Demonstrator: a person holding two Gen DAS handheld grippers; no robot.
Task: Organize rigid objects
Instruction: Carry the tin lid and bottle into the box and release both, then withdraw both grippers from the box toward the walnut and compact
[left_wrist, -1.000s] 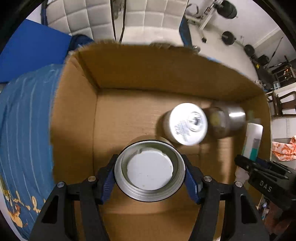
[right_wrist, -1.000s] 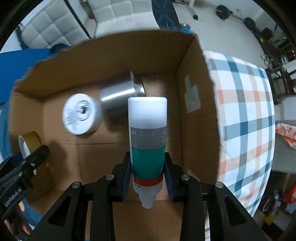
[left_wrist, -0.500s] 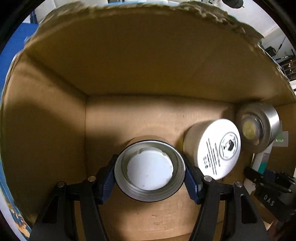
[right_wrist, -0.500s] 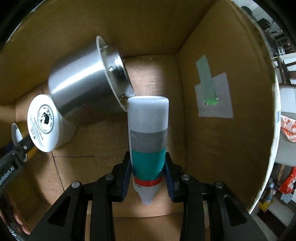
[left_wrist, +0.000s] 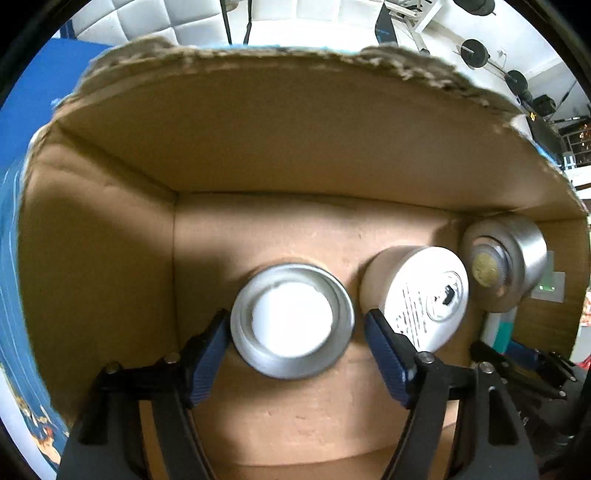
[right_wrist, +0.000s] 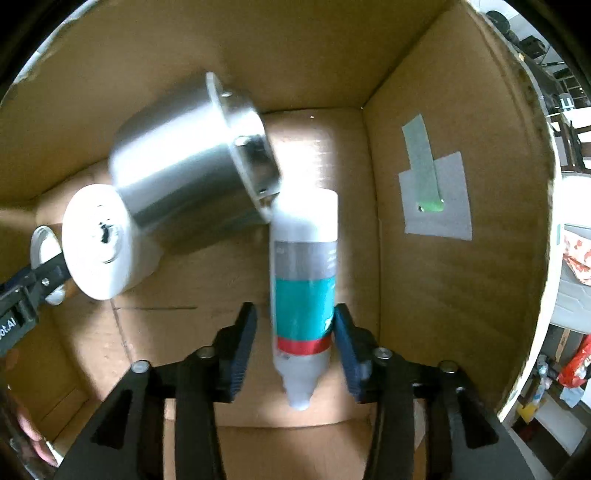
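Both grippers are inside a cardboard box (left_wrist: 280, 147). My left gripper (left_wrist: 295, 347) is open; a round silver tin with a white centre (left_wrist: 291, 321) stands on the box floor between its blue pads, with gaps on both sides. My right gripper (right_wrist: 293, 343) is open around a white bottle with a teal and red label (right_wrist: 303, 273), which lies on the floor; the right pad still seems to touch it. The bottle also shows at the right of the left wrist view (left_wrist: 500, 328).
A white round container (left_wrist: 421, 295) lies beside the tin and shows in the right wrist view (right_wrist: 98, 243). A steel pot (right_wrist: 192, 155) lies tipped near the back wall, its rim close to the bottle's end. A taped patch (right_wrist: 432, 192) marks the right wall.
Both grippers have opened: the left has let go of the tin, the right of the bottle. Both objects now rest on the box floor. The left gripper has drawn back a little.
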